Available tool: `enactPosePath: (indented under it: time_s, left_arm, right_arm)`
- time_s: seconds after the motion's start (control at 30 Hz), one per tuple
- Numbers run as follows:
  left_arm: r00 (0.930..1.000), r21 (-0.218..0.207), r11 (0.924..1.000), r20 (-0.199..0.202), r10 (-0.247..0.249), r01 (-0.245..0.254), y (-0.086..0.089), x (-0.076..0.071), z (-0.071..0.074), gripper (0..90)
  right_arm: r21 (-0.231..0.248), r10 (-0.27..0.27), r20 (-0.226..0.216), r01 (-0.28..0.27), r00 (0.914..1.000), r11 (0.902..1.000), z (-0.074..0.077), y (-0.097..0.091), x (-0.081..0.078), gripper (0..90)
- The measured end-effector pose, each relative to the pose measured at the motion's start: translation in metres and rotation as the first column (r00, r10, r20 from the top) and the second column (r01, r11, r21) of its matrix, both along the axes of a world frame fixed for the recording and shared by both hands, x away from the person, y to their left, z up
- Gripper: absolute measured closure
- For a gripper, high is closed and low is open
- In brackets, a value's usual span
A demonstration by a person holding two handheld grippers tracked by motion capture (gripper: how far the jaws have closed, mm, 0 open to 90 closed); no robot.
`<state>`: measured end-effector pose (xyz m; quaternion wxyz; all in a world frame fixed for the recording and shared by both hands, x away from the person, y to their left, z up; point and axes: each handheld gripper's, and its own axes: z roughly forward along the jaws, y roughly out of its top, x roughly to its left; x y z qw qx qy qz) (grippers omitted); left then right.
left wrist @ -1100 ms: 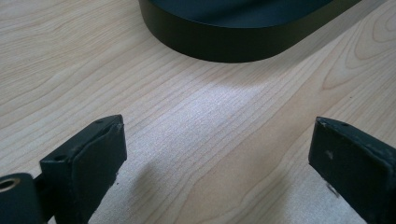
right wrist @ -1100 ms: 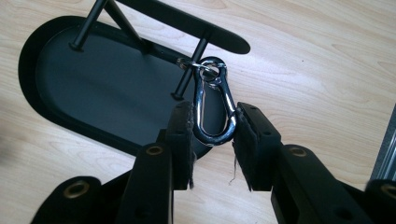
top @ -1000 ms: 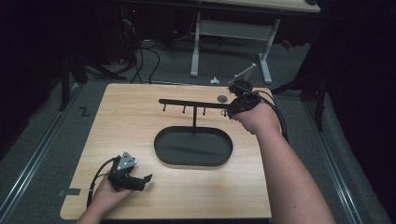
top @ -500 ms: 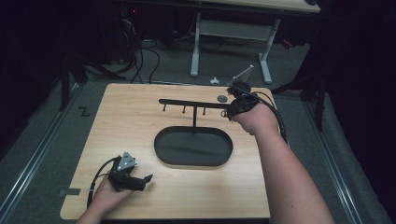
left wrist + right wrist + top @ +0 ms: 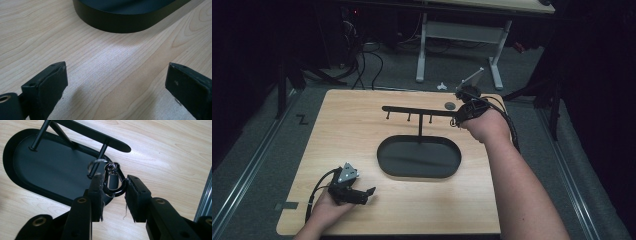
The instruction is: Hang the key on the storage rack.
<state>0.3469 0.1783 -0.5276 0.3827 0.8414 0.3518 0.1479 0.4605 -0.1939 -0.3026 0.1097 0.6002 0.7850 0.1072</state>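
Note:
A black stand with an oval base tray (image 5: 389, 159) and a horizontal bar (image 5: 412, 110) with short pegs stands mid-table. My right gripper (image 5: 458, 119) is at the bar's right end, shut on a black carabiner (image 5: 113, 185). A silver key ring (image 5: 96, 162) on the carabiner overlaps the tip of the end peg (image 5: 100, 155); whether it is around the peg I cannot tell. The pads (image 5: 98, 195) press the carabiner from both sides. My left gripper (image 5: 369, 192) rests low over the table's front left, jaws wide open with only bare wood between them (image 5: 116, 82).
A small grey disc (image 5: 450, 105) lies on the wooden table (image 5: 342, 135) behind the bar's right end. A small white object (image 5: 442, 86) lies on the floor beyond the table. A white-legged desk (image 5: 462, 30) and cables stand at the back.

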Motion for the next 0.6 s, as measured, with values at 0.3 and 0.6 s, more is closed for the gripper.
enactPosePath:
  time_s: [0.3,0.6]
  left_arm:
    - [1.0000,0.001,1.0000,0.001,-0.001,0.001,-0.0001,0.0000,0.0001,4.8]
    - [1.0000,0.002,1.0000,0.000,-0.002,0.002,-0.0006,0.0001,0.0000,4.8]
  right_arm:
    - [-0.001,0.004,0.004,-0.004,1.0000,1.0000,-0.0006,0.0010,0.0004,66.0]
    - [0.001,0.003,0.010,-0.003,0.9999,1.0000,0.0019,0.0010,-0.0001,65.7]
